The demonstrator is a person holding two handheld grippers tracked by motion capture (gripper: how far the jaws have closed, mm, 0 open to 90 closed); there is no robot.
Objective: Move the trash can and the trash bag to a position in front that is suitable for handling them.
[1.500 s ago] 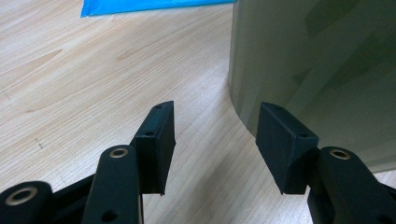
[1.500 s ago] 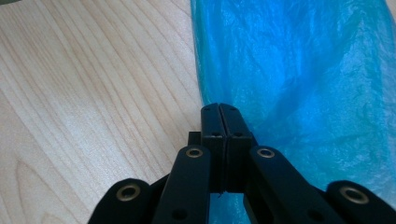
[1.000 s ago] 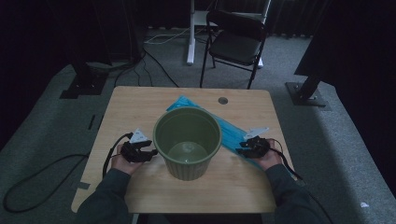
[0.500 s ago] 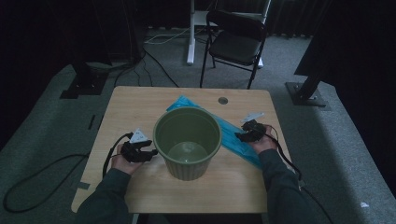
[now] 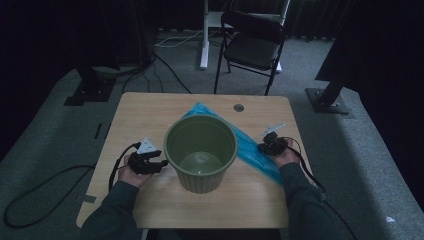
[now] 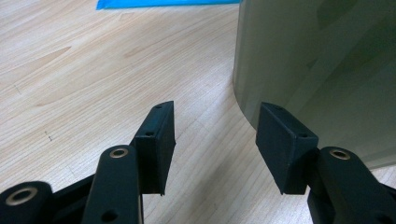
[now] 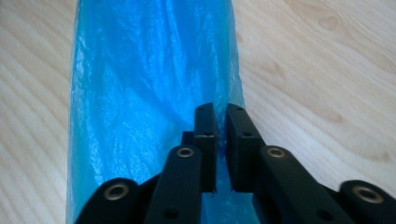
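A tall olive-green bucket (image 5: 200, 150) stands upright and empty in the middle of the wooden table (image 5: 145, 115). A flat blue plastic bag (image 5: 252, 150) lies behind it and to its right. My right gripper (image 5: 264, 147) rests low on the bag's right edge. In the right gripper view its jaws (image 7: 221, 126) have just been closing and now pinch the bag (image 7: 140, 70) along its edge. My left gripper (image 5: 159, 164) sits left of the bucket, open, with bare wood between its jaws (image 6: 215, 140). The bucket wall (image 6: 327, 70) stands just behind the right-hand pad.
A black folding chair (image 5: 255, 45) stands beyond the table's far edge. Cables run over the grey carpet at the left. A small round hole (image 5: 238, 107) sits in the tabletop near the far right. Bare wood lies at the table's far left and near edge.
My right gripper has shifted a little away from the person along the bag's edge and its jaws have come together on the bag. The left gripper and the bucket have stayed put.
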